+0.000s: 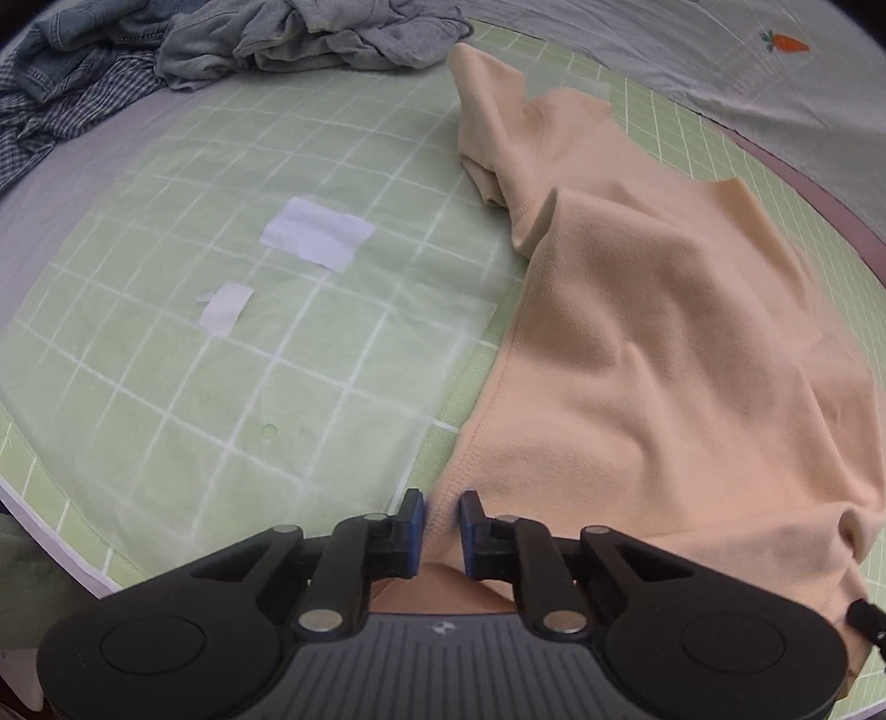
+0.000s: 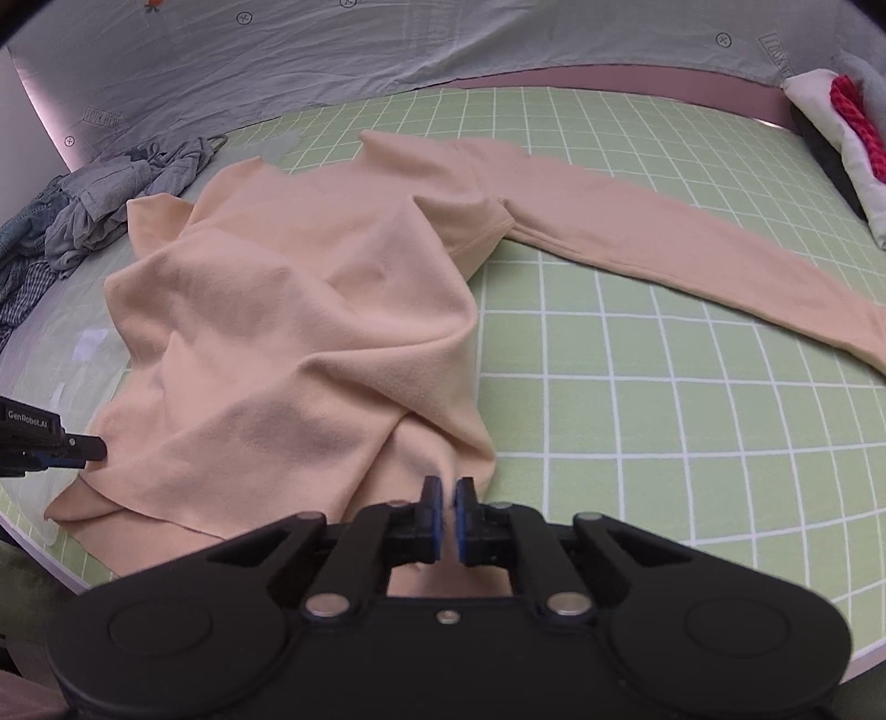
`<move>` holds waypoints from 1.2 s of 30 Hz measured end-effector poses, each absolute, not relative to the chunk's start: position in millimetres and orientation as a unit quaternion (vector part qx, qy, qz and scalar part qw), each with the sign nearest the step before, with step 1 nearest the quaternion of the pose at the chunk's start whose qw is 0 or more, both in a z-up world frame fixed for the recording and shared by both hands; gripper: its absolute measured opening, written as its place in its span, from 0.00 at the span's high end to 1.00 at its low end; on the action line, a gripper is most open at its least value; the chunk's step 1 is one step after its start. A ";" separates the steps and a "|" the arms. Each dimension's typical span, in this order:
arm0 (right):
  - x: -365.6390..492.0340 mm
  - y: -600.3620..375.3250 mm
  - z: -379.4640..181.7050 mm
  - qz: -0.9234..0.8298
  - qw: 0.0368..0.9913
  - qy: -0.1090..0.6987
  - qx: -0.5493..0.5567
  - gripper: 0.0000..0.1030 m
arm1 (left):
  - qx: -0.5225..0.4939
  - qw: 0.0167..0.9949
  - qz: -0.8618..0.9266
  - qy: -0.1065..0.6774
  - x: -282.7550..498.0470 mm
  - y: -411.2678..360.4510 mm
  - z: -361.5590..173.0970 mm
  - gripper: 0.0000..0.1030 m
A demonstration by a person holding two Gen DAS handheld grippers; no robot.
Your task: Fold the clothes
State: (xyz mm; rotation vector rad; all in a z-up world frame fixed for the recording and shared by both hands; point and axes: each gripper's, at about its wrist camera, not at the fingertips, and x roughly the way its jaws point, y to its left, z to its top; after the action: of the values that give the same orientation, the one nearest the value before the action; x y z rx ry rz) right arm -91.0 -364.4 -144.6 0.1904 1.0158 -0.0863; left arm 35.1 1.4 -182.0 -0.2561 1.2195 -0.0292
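Note:
A peach long-sleeved top [image 1: 653,343] lies rumpled on the green grid mat [image 1: 232,354]. My left gripper [image 1: 443,512] is shut on the top's hem at its near left corner. My right gripper [image 2: 448,512] is shut on the top's hem [image 2: 437,448] at the near right corner. In the right wrist view the top [image 2: 299,332] is bunched in the middle, and one sleeve [image 2: 692,249] stretches out flat to the right. The left gripper [image 2: 83,446] shows at the left edge of that view, at the hem. The other sleeve [image 1: 487,111] lies folded at the far end.
A pile of grey, denim and checked clothes [image 1: 183,50] lies at the far left of the mat. Two white paper scraps [image 1: 315,235] sit under a clear sheet. A grey bedsheet [image 2: 387,50] rises behind. Folded white and red fabric [image 2: 847,127] lies at the far right.

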 end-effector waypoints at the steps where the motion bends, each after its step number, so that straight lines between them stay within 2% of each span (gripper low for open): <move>1: -95.1 -362.9 -138.2 -0.045 0.871 0.482 0.083 0.95 | -0.121 0.811 -0.014 0.572 35.4 2.9 -182.1 0.87; 5: -107.5 -363.4 -135.1 -0.055 0.857 0.507 0.071 0.95 | -0.126 0.807 -0.014 0.577 36.8 9.2 -182.4 0.86; 8: -103.4 -368.5 -157.0 -0.070 0.833 0.541 0.089 0.92 | -0.129 0.803 -0.014 0.581 37.8 13.9 -182.6 0.86; 9: -101.5 -370.8 -152.8 -0.072 0.838 0.532 0.101 0.86 | -0.130 0.802 -0.015 0.582 38.1 15.4 -182.7 0.84; 10: -99.5 -373.0 -148.5 -0.073 0.843 0.522 0.112 0.71 | -0.132 0.804 -0.014 0.580 39.7 16.9 -180.9 0.79; 12: -93.5 -376.7 -135.3 -0.079 0.861 0.489 0.117 0.54 | -0.142 0.815 -0.011 0.562 49.0 19.2 -170.2 0.71; 17: -50.7 -393.2 -112.3 -0.092 0.884 0.438 0.137 0.52 | -0.159 0.835 -0.008 0.527 86.5 17.3 -150.7 0.59; 21: -0.9 -402.0 -110.9 -0.089 0.898 0.418 0.109 0.40 | -0.167 0.844 -0.009 0.510 122.7 8.9 -148.3 0.52; 25: 66.4 -413.3 -126.6 -0.077 0.905 0.412 0.068 0.31 | -0.179 0.845 -0.011 0.503 165.2 3.7 -154.8 0.50; 31: 162.3 -442.1 -162.3 -0.038 0.905 0.418 0.067 0.29 | -0.199 0.836 -0.022 0.511 225.6 -5.6 -172.9 0.48; 33: 182.2 -452.0 -173.5 -0.030 0.900 0.427 0.079 0.26 | -0.205 0.828 -0.031 0.521 243.4 -9.8 -183.2 0.48; 36: 202.7 -461.9 -189.5 -0.012 0.893 0.440 0.095 0.28 | -0.195 0.824 -0.019 0.532 260.2 -16.3 -192.6 0.51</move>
State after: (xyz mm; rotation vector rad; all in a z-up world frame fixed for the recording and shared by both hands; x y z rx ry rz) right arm 202.7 -461.9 -189.5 0.1966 0.9124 -0.0249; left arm 260.2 -16.3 -192.6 -0.4156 1.1318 -0.0396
